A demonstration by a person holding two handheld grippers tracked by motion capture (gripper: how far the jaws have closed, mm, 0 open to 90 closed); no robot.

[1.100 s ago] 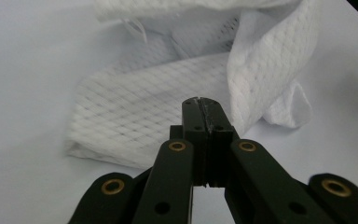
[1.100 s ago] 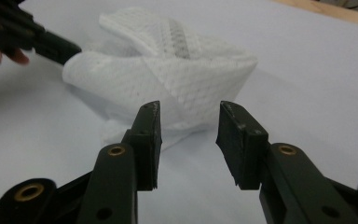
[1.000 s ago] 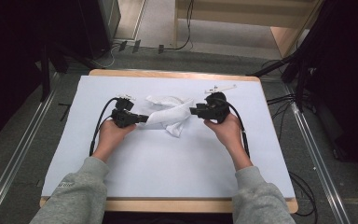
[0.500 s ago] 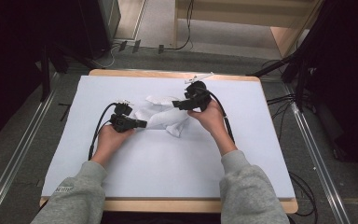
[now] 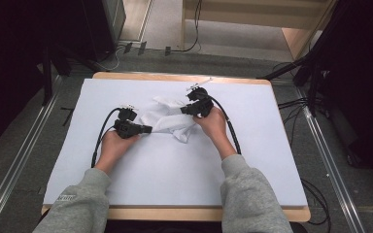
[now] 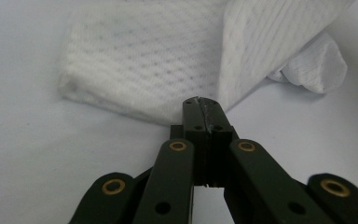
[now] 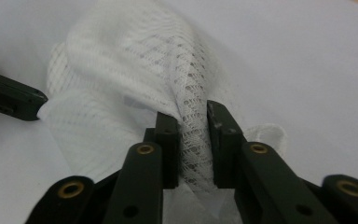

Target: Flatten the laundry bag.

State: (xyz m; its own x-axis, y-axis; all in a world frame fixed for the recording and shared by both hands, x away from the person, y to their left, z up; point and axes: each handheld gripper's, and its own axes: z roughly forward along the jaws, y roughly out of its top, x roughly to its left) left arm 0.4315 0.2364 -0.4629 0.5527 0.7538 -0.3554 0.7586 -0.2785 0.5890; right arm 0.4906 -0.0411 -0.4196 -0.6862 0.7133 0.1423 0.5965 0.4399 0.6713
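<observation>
White mesh cloth (image 5: 167, 119) lies bunched mid-desk (image 5: 252, 160). Left gripper (image 6: 200, 105) is clamped on its edge as anchor; right gripper (image 7: 193, 126) has just been closing on a gathered fold — apparently to spread it.

Lab, padded table (image 5: 272, 145), floor rails (image 5: 19, 170), cables (image 5: 291, 103)

A thin white cloth (image 5: 167, 121) of open, net-like weave, soft and matt, lies crumpled on a smooth matt white sheet (image 5: 252, 160) covering a pale wooden table (image 5: 175, 76). Both claws, the left claw (image 6: 200, 105) and the right claw (image 7: 193, 121), are matt black plastic with brass-coloured rivets. Grey fleecy sleeves (image 5: 252, 194).
</observation>
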